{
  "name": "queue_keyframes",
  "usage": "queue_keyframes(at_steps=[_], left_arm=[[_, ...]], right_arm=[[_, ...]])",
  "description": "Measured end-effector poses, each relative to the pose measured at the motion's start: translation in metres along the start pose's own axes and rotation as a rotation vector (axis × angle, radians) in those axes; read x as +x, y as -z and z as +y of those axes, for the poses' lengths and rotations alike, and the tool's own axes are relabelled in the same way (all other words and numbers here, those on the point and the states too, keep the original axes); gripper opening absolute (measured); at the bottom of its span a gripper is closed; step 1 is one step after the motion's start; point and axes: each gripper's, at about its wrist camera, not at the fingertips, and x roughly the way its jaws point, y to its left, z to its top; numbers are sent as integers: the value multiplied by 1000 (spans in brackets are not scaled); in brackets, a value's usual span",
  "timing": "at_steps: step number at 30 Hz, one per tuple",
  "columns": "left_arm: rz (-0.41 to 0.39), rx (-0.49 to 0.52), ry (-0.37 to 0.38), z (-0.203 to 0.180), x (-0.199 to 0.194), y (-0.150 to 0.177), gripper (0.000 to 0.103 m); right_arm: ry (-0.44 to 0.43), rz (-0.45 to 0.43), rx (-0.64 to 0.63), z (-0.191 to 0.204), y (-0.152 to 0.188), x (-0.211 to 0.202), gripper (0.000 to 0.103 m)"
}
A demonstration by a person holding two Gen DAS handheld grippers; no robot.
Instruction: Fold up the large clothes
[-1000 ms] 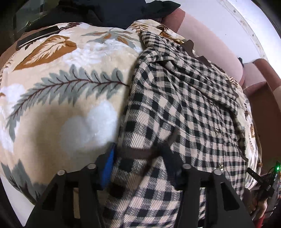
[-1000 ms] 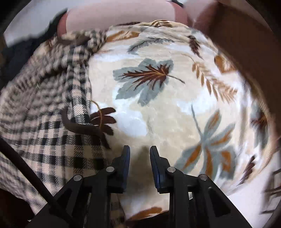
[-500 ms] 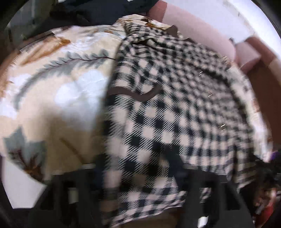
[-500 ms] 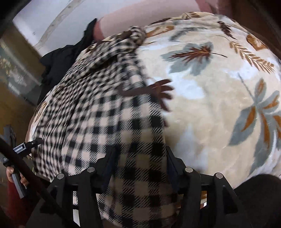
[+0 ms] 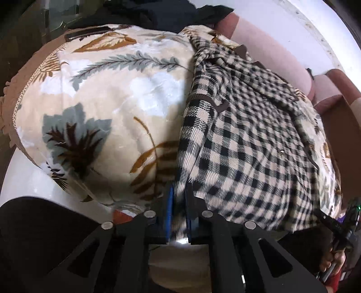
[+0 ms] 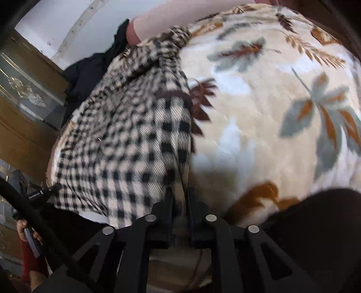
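We see a black-and-cream checked garment (image 5: pixel 243 144) spread over a leaf-print blanket (image 5: pixel 108 108), reaching from the blanket's far edge to its near edge, where the hem hangs over. Our left gripper (image 5: pixel 179 202) has just been closing and now clamps the garment's hem at the near edge, cloth bunched between its jaws. Our right gripper (image 6: pixel 180 202) has likewise just been closing and pinches the garment's other near-edge corner. A dark garment (image 5: pixel 158 13) lies at the blanket's far edge.
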Motion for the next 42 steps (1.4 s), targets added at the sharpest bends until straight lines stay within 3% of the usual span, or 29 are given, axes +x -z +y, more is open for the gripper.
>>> queue_keyframes(at_steps=[3, 8, 12, 18, 21, 24, 27, 29, 32, 33, 35, 38, 42], left_arm=[[-58, 43, 24, -6, -24, -1, 10], [-143, 88, 53, -30, -35, -29, 47], [-204, 149, 43, -67, -10, -88, 49], [-211, 128, -6, -100, 60, -188, 51], [-207, 110, -67, -102, 99, -226, 51], [-178, 66, -93, -95, 134, -250, 51], [-138, 43, -110, -84, 160, -261, 51], [-75, 24, -142, -76, 179, -268, 59], [-61, 10, -148, -75, 185, -272, 60], [-55, 28, -163, -79, 184, -273, 60], [-50, 40, -159, -82, 177, -273, 60], [-90, 16, -96, -71, 148, -271, 60], [-132, -24, -96, -39, 116, -265, 61]], right_arm=[[-4, -65, 9, -5, -8, -23, 18], [47, -212, -39, 4, -56, -54, 25], [90, -274, -118, 32, -117, -37, 25], [108, -289, -116, 51, -218, 24, 25], [53, -238, -44, 50, -266, 67, 25], [4, -159, -20, 54, -293, 110, 25], [59, -106, -51, 54, -306, 143, 25], [179, -93, -69, 50, -315, 161, 25], [276, -94, -39, 38, -322, 180, 47], [311, -105, -42, 39, -322, 182, 58], [327, -115, -41, 40, -323, 181, 61], [316, -151, -49, 49, -316, 159, 61], [290, -213, -170, 84, -293, 116, 61]])
